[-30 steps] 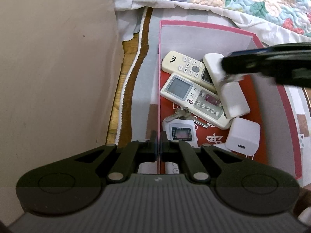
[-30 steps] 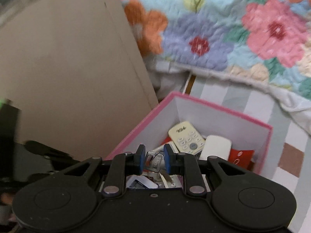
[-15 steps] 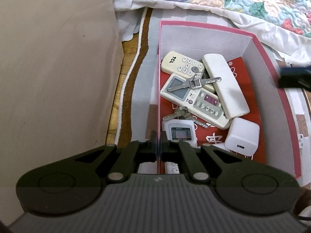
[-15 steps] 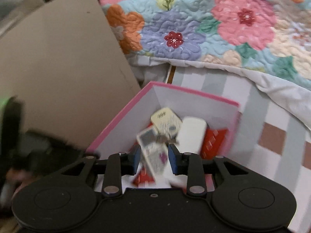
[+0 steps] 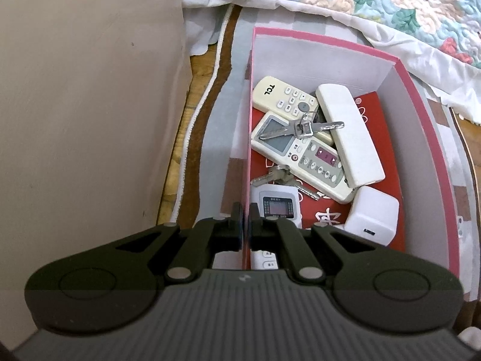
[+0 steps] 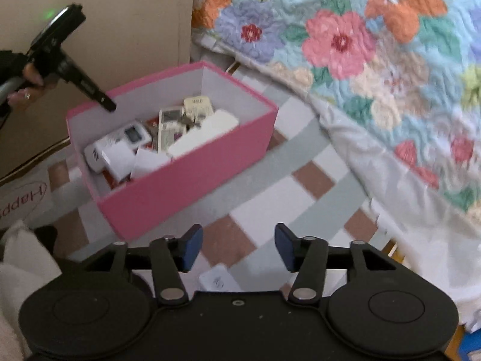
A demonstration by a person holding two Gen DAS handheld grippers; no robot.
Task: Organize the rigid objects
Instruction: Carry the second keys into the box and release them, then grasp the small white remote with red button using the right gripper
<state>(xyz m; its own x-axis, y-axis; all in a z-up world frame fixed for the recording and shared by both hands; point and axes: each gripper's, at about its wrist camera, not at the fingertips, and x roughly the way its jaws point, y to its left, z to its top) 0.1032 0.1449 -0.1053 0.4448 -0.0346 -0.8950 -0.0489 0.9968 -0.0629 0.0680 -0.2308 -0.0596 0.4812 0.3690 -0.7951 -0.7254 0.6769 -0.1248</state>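
Left gripper clamps the near wall of the pink box, steadying it on the checked cloth. Right gripper, jaws opening and empty, hangs outside the box above a small white item, possibly a charger; blur hides detail. The keys lie atop the remotes. Risk: keys sliding off if the box jolts.

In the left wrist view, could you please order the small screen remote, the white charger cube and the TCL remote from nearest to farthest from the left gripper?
1. Small screen remote, just beyond the left gripper.
2. White charger cube, off to the right.
3. TCL remote, at the box's far end.
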